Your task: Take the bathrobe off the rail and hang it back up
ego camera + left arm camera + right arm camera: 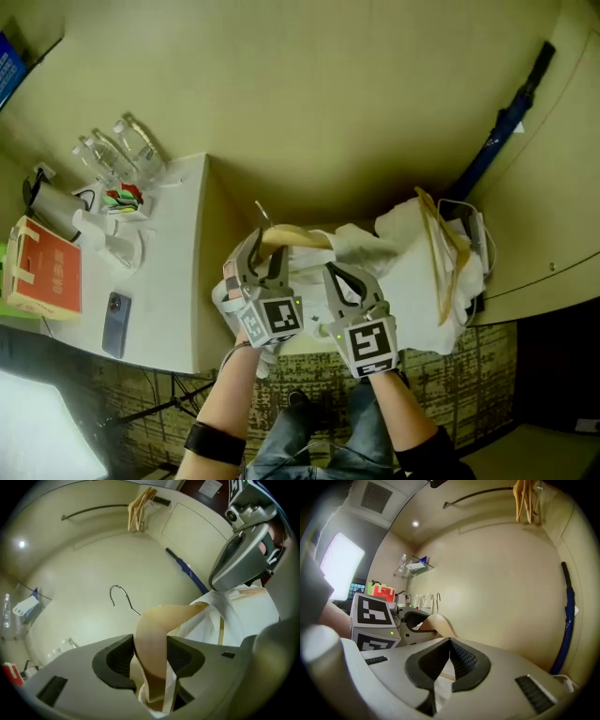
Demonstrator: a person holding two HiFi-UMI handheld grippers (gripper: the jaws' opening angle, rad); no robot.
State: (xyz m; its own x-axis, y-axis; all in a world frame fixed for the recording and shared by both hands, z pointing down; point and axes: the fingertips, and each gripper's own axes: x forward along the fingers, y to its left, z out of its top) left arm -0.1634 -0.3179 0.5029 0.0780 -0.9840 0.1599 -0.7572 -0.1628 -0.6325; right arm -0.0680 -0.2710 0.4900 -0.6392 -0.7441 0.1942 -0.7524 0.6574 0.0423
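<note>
Left gripper view is showing the left gripper point(150, 654) clamping both jaws on one shoulder of a wooden hanger point(157, 625), with a fold of the white bathrobe point(243, 616) trapped alongside. The right gripper point(450, 654) is holding its jaws together, seemingly pinching thin robe cloth by the hanger's other side. Gripping at two places is probably steadying the hanger and stopping the robe from sliding off. The bathrobe is sitting off the rail point(93, 511), well below it, draping over the hanger; the metal hook point(120, 595) is standing upright below the rail, touching nothing. Spare wooden hangers point(139, 509) are crowding the rail's right end; the long stretch left of them is lying bare, offering the hook open room. A blue umbrella point(183, 568) is leaning against the wall below the rail's right end, so swinging the robe that way is risking a knock.
</note>
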